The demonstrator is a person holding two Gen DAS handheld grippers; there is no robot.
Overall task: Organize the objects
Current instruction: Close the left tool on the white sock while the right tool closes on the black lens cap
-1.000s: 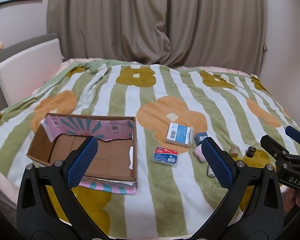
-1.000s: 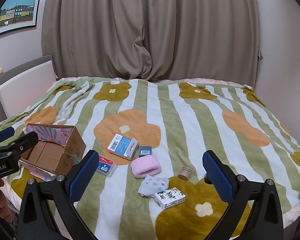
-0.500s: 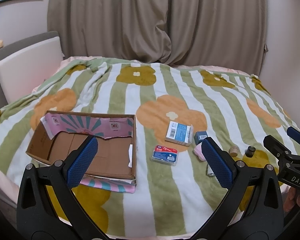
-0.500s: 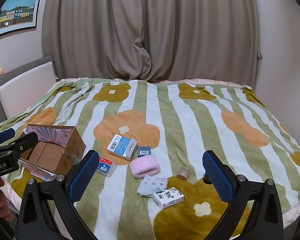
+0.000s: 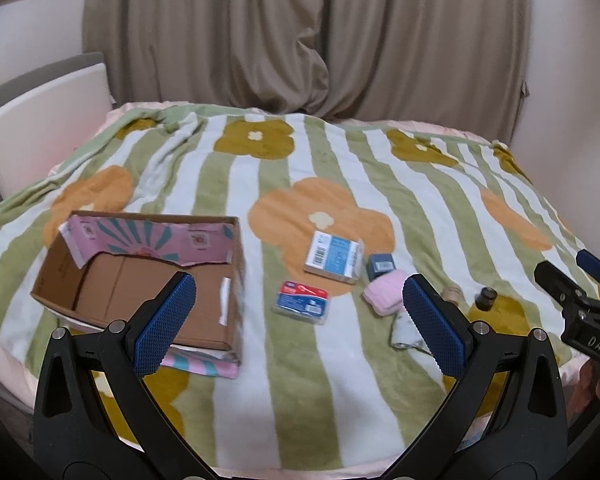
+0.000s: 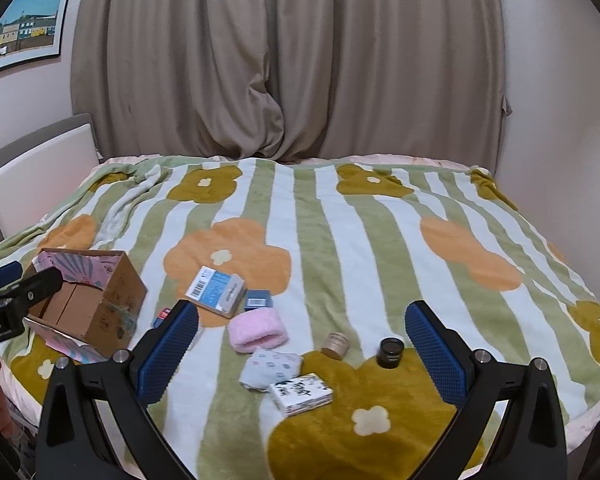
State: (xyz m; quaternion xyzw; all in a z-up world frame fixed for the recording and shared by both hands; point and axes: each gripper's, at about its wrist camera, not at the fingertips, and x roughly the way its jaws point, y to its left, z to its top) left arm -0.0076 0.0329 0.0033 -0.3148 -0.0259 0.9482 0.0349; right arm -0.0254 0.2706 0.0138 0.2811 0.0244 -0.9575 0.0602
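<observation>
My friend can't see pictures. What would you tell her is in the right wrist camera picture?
An open, empty right gripper hovers over a bed with a striped flower blanket scattered with small things: a pink sponge, a patterned cloth, a black-and-white packet, two little jars and a blue-and-white box. An open cardboard box sits at left, with the left gripper beside it.

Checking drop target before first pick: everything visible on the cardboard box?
The cardboard box is plain brown corrugated board, open at the top, with nothing visible inside. A pink and teal printed flap folds against its far inner wall; another printed flap sticks out from under its near edge. It sits flat on the striped floral blanket, left of the small items, none touching it. Its outer side carries faint printing. Neither tool touches it.
</observation>
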